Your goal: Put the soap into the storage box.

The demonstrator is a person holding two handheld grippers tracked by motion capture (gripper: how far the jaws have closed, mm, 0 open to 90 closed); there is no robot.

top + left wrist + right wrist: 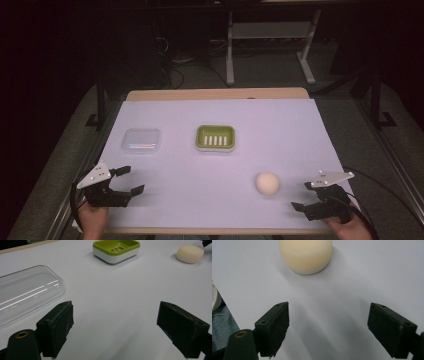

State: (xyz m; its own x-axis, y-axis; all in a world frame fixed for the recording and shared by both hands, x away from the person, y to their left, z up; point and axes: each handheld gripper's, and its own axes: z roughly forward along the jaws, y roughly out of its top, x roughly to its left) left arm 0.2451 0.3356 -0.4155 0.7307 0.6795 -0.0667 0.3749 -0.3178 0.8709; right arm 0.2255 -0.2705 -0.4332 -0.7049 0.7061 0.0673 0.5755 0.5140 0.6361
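Soap (267, 183) lies bare on the counter (300, 135), just ahead of the right gripper (299, 195), whose jaws gape empty; the left gripper (131, 180) is likewise spread. Judged step: approach. Next, straddle the soap squarely, then close.

The soap dish (215, 137) stands mid-surface (300, 130). Left of the dish lies the lid (142, 140). The soap (267, 183) lies nearer than the dish and to its right.

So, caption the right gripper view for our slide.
Open right gripper faces a cream soap bar on the white table.
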